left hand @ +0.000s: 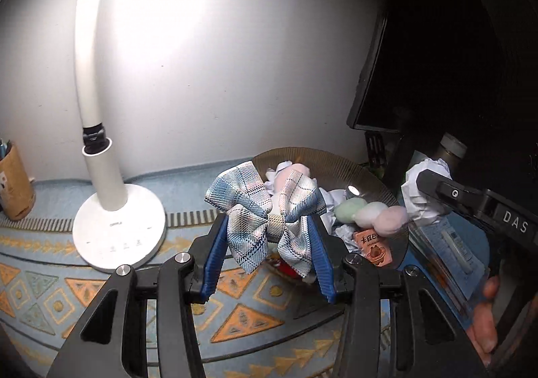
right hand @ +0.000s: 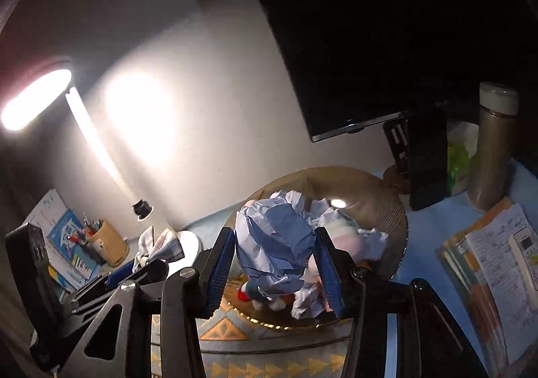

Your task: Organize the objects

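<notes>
1. I am lifting two things out of the bowl [left hand: 376, 176] at once, so the sorting step is in hand: my left gripper [left hand: 267, 233] is clamping a bow [left hand: 265, 210] at its knot, and my right gripper [right hand: 275, 253] is pinching a paper ball [right hand: 274, 240] between its blue pads.
2. Both loads are hanging just above the bowl, which is sitting on the tabletop [left hand: 47, 284] to the right of the lamp [left hand: 117, 237].
3. Next, I judge, each thing is needing its own place: the paper looks like waste, the bow like a keeper. No bin is showing.
4. The bow is woven plaid ribbon, soft and floppy, its loops splaying wide.
5. The paper ball is crumpled, light and springy; a loose grip could be letting it slip.
6. The bowl is ribbed, brownish and see-through, holding more crumpled paper and three pastel puffs [left hand: 370, 215].
</notes>
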Motion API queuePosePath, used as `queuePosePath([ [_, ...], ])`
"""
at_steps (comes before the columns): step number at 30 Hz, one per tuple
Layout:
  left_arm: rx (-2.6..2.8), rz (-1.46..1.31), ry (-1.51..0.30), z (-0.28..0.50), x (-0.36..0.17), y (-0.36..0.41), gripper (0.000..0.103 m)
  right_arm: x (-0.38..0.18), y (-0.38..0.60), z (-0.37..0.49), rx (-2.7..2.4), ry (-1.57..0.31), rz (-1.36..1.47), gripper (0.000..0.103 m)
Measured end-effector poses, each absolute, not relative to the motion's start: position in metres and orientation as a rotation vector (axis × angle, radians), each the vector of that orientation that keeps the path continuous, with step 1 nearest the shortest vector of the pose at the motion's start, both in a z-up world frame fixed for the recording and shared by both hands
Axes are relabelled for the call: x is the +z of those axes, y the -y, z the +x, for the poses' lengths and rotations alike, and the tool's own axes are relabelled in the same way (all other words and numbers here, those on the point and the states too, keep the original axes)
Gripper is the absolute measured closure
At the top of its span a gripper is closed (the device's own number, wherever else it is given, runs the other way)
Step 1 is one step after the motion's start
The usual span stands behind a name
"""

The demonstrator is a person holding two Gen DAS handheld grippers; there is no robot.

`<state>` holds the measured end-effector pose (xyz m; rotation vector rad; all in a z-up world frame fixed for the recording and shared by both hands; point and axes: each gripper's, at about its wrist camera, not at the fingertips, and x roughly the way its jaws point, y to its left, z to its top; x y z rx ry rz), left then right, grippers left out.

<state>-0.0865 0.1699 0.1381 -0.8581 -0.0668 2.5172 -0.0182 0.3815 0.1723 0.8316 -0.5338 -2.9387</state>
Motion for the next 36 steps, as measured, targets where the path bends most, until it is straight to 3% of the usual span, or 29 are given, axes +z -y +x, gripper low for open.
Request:
queuePosePath([
  [6,2.492,-0.882,-0.023,-0.114,0.123,-0.225,0.056,0.163,-0.415,-0.075,-2.916,0.7,0.968,0.054],
  [7,2.475,-0.88,-0.004,-0.117,0.121,-0.23,0.053,0.161,-0.416,-0.081,-2.907,0.708,0.986,0.05],
  [8,2.468,-0.877,0.012,-0.118,0.118,-0.234,0.045,0.158,-0.417,-0.087,-2.894,0.714,1.005,0.031],
  [9,2.47,-0.876,0.018,-0.12,0.116,-0.236,0.027,0.155,-0.419,-0.092,-2.892,0.72,1.022,0.016],
  [10,2.488,-0.873,0.02,-0.12,0.114,-0.237,0.02,0.152,-0.421,-0.091,-2.906,0.726,1.027,0.014],
  [17,2.504,-0.842,0.041,-0.1,0.115,-0.205,0.018,0.149,-0.421,-0.052,-2.946,0.664,0.99,0.014],
  [27,2.737,-0.86,0.128,-0.035,0.131,-0.079,0.017,0.162,-0.32,0.031,-3.006,0.162,0.87,0.014],
  [30,2.811,-0.882,0.142,-0.011,0.132,-0.034,0.017,0.155,-0.28,0.045,-2.949,0.101,0.893,0.014],
  [31,2.84,-0.897,0.132,-0.003,0.13,-0.019,0.016,0.15,-0.268,0.046,-2.913,0.107,0.901,0.014],
  [33,2.913,-0.947,0.082,0.01,0.12,0.005,0.005,0.138,-0.246,0.048,-2.852,0.118,0.927,0.014],
  [36,2.985,-1.028,0.055,0.026,0.087,0.035,0.002,0.104,-0.22,0.04,-2.811,0.088,1.036,0.014],
])
